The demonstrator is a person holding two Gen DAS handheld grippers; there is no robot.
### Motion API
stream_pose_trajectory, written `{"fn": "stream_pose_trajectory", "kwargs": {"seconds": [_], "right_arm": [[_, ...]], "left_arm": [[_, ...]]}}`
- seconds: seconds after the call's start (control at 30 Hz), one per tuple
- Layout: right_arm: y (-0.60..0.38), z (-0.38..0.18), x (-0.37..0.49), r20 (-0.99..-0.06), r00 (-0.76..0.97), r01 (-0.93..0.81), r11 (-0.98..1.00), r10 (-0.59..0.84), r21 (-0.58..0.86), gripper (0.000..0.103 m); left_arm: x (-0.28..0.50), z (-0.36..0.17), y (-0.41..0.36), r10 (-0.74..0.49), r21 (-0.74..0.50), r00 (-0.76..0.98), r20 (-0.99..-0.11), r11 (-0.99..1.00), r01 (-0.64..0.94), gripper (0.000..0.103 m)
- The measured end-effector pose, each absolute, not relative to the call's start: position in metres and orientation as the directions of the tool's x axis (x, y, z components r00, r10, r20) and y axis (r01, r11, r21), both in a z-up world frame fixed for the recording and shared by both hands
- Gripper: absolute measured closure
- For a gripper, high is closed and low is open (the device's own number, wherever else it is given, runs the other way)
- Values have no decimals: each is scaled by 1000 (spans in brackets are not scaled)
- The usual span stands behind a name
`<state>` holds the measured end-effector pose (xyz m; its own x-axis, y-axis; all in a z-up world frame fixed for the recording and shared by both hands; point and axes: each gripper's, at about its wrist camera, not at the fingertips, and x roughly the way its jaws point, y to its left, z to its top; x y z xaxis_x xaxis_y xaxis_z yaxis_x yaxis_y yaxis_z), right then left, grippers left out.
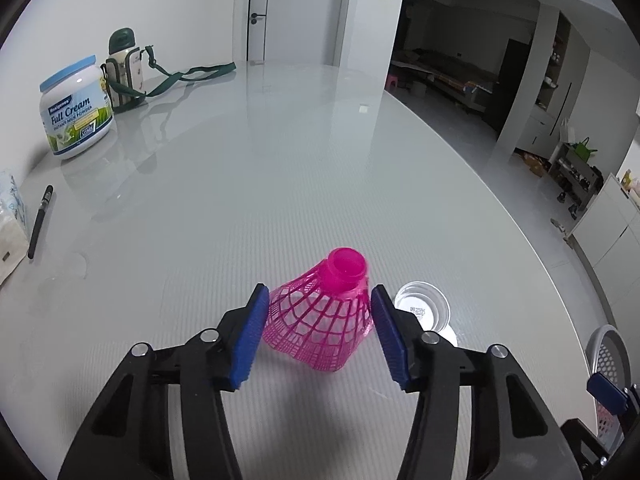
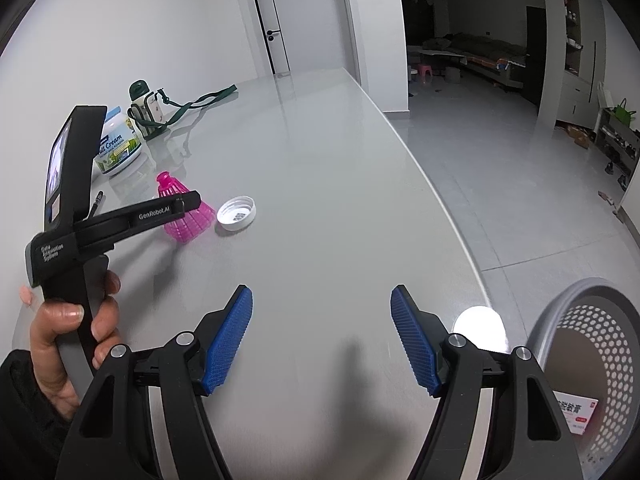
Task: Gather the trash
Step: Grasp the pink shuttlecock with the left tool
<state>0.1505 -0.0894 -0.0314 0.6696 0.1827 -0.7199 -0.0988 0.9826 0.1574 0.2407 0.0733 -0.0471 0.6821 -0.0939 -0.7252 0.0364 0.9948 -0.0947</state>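
Note:
A pink plastic shuttlecock (image 1: 324,312) lies on the grey table (image 1: 280,160), cap pointing away. My left gripper (image 1: 318,320) is open, its blue pads on either side of the shuttlecock's skirt without squeezing it. A white jar lid (image 1: 424,306) lies upside down just right of it. In the right wrist view the shuttlecock (image 2: 182,210) and the lid (image 2: 237,213) lie at mid left, with the left gripper over the shuttlecock. My right gripper (image 2: 322,332) is open and empty above the table near its right edge.
A grey perforated bin (image 2: 592,364) holding a white and red box stands off the table's right edge. A milk powder jar (image 1: 74,110), a green strapped bottle (image 1: 124,68), a black pen (image 1: 40,220) and a tissue pack (image 1: 10,224) sit at the left.

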Motion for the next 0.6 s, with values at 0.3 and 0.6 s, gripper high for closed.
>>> {"fn": "stream_pose_trajectory", "kwargs": {"seconds": [0.3, 0.6], "right_arm": [[-67, -35, 181, -733, 653, -123, 982, 189, 143, 34], [-34, -37, 227, -743, 647, -160, 983, 174, 91, 34]], "left_arm": [[248, -39, 100, -17, -53, 722, -692, 998, -27, 56], [262, -37, 132, 20, -60, 723, -691, 995, -85, 56]]}}
